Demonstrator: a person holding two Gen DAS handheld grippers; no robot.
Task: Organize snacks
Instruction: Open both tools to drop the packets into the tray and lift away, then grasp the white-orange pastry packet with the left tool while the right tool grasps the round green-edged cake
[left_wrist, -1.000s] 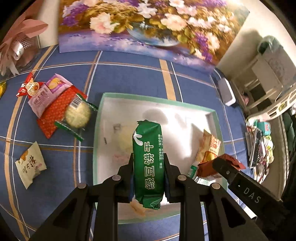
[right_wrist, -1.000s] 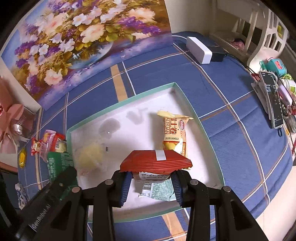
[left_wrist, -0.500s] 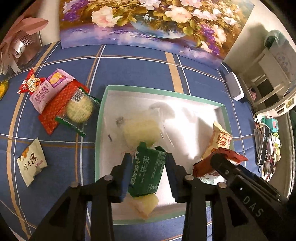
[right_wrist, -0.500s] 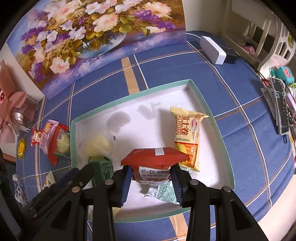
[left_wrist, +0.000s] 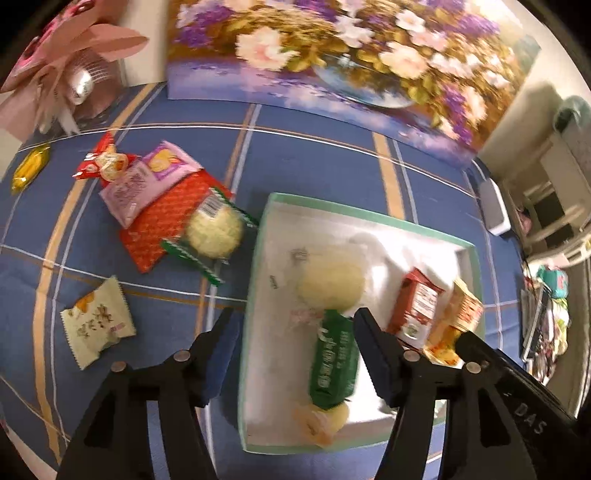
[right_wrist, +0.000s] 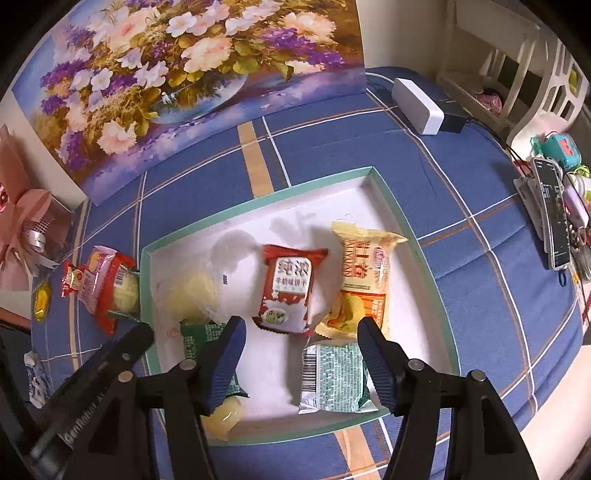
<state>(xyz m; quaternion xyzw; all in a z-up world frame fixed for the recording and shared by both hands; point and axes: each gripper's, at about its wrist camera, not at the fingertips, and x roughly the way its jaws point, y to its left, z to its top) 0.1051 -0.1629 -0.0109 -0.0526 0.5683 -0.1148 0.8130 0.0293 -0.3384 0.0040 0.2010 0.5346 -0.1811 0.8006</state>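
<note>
Left hand-held gripper (left_wrist: 291, 345): its jaws were opening and stood apart above the near part of the tray, with nothing pinched; the green biscuit pack (left_wrist: 334, 360) lay below, free of both pads.
Right hand-held gripper (right_wrist: 301, 349): its jaws were opening too and gripped nothing; the red snack pack (right_wrist: 290, 290) lay flat in the tray just beyond its tips.
Tray (right_wrist: 413, 236): a white box with a teal rim sat on the blue checked table (right_wrist: 480, 280), and held the gathered snacks.
Near row in tray: the green biscuit pack lay toward the left, with a pale yellow wrapped sweet (right_wrist: 221, 417) at the near rim, and a pale green pack (right_wrist: 338, 373) with a barcode lay toward the right.
Far row in tray: a clear-wrapped round cake (right_wrist: 190, 297) lay at the left, the red snack pack in the middle and a yellow-orange pack (right_wrist: 364, 278) at the right.
Done so far: six snacks appeared to be inside the tray, the two most central ones just set down.
Still outside, near: a cream packet (left_wrist: 98, 323) lay alone on the table left of the tray.
Still outside, farther: a second round cake (left_wrist: 214, 232) in a green wrapper rested on a red packet (left_wrist: 164, 225), with a pink packet (left_wrist: 146, 181) and a small red-and-white packet (left_wrist: 101, 162) beyond, and a yellow candy (left_wrist: 29, 168) farthest left.
Judgement: the task looked roughly half done, since about six pieces still waited on the table.
</note>
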